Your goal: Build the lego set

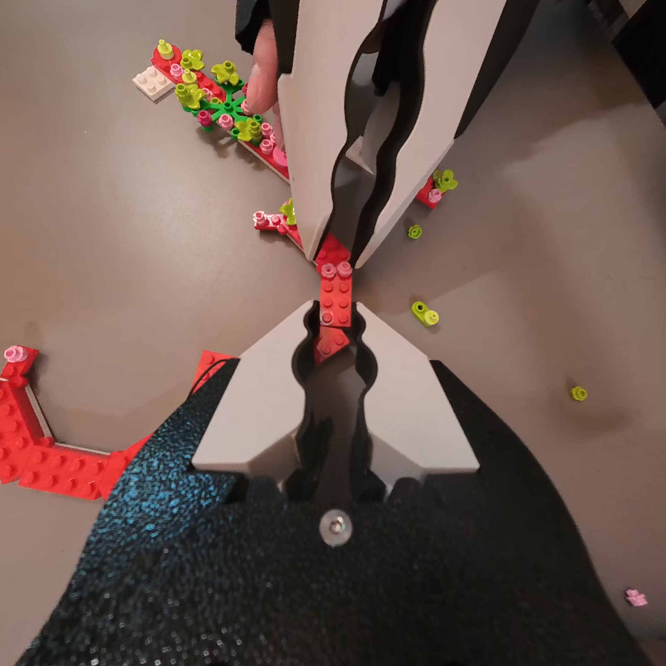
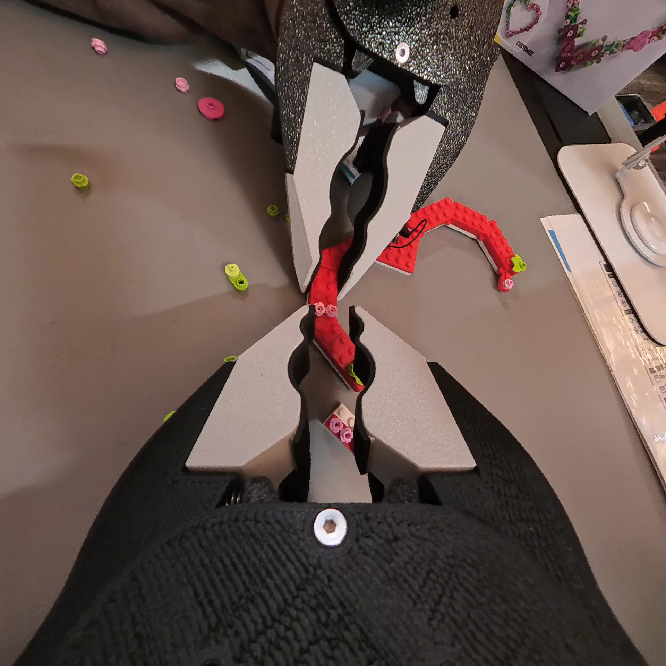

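Observation:
A curved strip of red plates [image 1: 336, 299] with two pink flower studs [image 1: 336, 269] on top is held between both grippers just above the brown table. My left gripper [image 1: 337, 310] is shut on the strip's near end. The right gripper [image 1: 335, 257] comes from the far side and its fingers clamp the strip just past the pink studs. In the right wrist view the strip [image 2: 324, 288] runs between the fingers of my right gripper [image 2: 331, 310] and into the left gripper [image 2: 322, 286] opposite.
A red section covered in lime and pink flowers [image 1: 223, 108] lies far left, with a person's fingers [image 1: 261, 83] on it. Another red curved section [image 1: 43, 450] [image 2: 468, 220] lies aside. Loose lime pieces [image 1: 425, 313] [image 2: 236, 275] and pink studs [image 2: 182, 84] are scattered. Instruction sheets [image 2: 612, 324] lie right. My two grippers' fingertips are within a few centimetres of each other. About 12 cm separates my left fingertips from the red curved section [image 2: 468, 220]. My left wrist view [image 1: 68, 467] looks at it from another angle.

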Motion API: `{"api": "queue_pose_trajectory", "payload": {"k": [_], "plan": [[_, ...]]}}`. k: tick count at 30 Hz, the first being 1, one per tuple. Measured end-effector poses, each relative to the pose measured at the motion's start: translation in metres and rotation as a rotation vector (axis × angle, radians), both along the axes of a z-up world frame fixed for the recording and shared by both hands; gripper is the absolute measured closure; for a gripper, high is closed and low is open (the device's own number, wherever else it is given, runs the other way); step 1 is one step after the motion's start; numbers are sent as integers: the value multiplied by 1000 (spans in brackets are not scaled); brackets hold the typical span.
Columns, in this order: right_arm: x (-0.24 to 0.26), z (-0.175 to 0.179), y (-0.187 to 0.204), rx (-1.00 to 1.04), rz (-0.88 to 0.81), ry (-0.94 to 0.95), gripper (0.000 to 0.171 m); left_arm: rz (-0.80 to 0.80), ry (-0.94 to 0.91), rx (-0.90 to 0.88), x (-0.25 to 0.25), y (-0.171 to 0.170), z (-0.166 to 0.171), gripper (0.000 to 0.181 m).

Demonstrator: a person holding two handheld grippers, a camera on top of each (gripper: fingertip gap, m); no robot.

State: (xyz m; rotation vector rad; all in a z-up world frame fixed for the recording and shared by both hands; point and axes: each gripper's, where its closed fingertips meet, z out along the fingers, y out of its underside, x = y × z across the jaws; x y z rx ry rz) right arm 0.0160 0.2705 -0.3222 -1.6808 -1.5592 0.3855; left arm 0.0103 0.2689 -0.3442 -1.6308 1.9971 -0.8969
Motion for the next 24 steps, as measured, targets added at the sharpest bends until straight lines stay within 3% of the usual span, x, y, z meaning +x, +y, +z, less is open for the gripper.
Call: {"api": "queue_pose_trajectory", "payload": {"k": [24], "plan": [[3,1,-2,29,2,-4,153,2,-3,-18,0,-1,0,167]]}}
